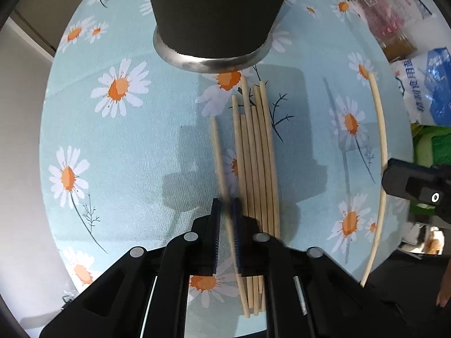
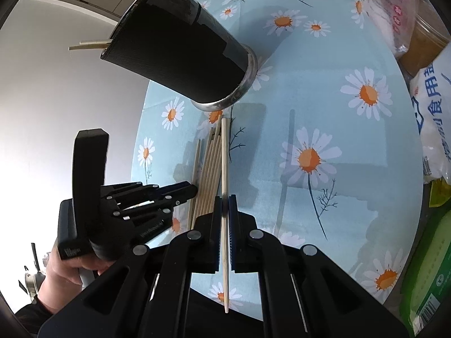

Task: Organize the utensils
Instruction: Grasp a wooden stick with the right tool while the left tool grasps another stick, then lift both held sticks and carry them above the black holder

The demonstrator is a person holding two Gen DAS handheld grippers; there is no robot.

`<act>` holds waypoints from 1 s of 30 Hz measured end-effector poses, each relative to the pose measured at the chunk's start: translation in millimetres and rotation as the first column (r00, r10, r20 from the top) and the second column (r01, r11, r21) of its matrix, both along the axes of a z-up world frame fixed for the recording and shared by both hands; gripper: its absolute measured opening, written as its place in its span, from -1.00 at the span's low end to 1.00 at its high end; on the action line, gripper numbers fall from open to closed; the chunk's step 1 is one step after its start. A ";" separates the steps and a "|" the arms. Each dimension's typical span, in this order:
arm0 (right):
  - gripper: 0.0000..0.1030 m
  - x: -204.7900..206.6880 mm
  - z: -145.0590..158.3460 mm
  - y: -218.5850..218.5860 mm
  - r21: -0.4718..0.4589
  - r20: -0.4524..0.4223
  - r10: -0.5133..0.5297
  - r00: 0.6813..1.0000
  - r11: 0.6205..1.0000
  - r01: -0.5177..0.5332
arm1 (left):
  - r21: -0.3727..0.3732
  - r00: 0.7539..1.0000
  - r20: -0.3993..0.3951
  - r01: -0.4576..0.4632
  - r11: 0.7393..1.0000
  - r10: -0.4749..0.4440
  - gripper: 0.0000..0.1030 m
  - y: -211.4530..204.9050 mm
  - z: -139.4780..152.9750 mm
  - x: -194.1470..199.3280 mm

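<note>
Chopsticks [image 1: 258, 152] of pale wood are laid side by side in a loose bundle on a round table [image 1: 141, 155] covered with a light blue daisy-print cloth, their far tips just short of the metal base of a black utensil holder [image 1: 217, 14]. In the right wrist view the holder is seen standing on the table, with two stick ends poking out over its rim.

The left gripper [image 1: 227, 205] is pointed straight down at the near end of the bundle, and its blue-padded jaws are clenched on a single chopstick [image 1: 218, 152] (the one set slightly apart on the bundle's left side, blurred where it passes between the pads). The hand wrapped around this gripper's handle is seen in the right wrist view.

The right gripper [image 2: 225, 205] is held over the table to the right of the bundle, angled downward. Its jaws are clamped on another chopstick [image 2: 224, 169], which is gripped partway along its length so that the narrow tip projects back toward the camera.

Packaged goods [image 1: 417, 84] are crowded along the table's far right edge.
</note>
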State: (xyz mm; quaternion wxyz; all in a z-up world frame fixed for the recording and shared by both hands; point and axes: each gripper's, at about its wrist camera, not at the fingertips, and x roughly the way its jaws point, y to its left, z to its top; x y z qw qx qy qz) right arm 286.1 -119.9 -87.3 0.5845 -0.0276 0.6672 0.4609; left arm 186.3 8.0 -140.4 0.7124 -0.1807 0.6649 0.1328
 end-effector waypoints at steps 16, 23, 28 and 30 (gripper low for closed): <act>-0.90 -13.6 10.9 9.7 0.033 0.075 -0.020 0.997 0.999 0.018 | -0.074 0.982 0.181 -0.041 0.996 0.054 -0.93 21.5 16.5 -43.0; -0.90 -23.9 29.3 17.7 0.131 0.117 -0.046 0.992 0.991 0.031 | -0.085 0.946 0.321 -0.008 0.996 0.035 -0.93 35.5 64.9 -60.3; -0.90 -29.9 52.8 27.0 0.222 0.163 -0.072 0.984 0.974 0.035 | -0.057 0.899 0.437 0.037 0.998 -0.008 -0.93 35.5 102.6 -66.5; -0.90 -32.1 64.3 30.3 0.262 0.179 -0.085 0.980 0.965 0.036 | -0.054 0.871 0.492 0.054 0.997 -0.020 -0.93 38.0 119.1 -69.7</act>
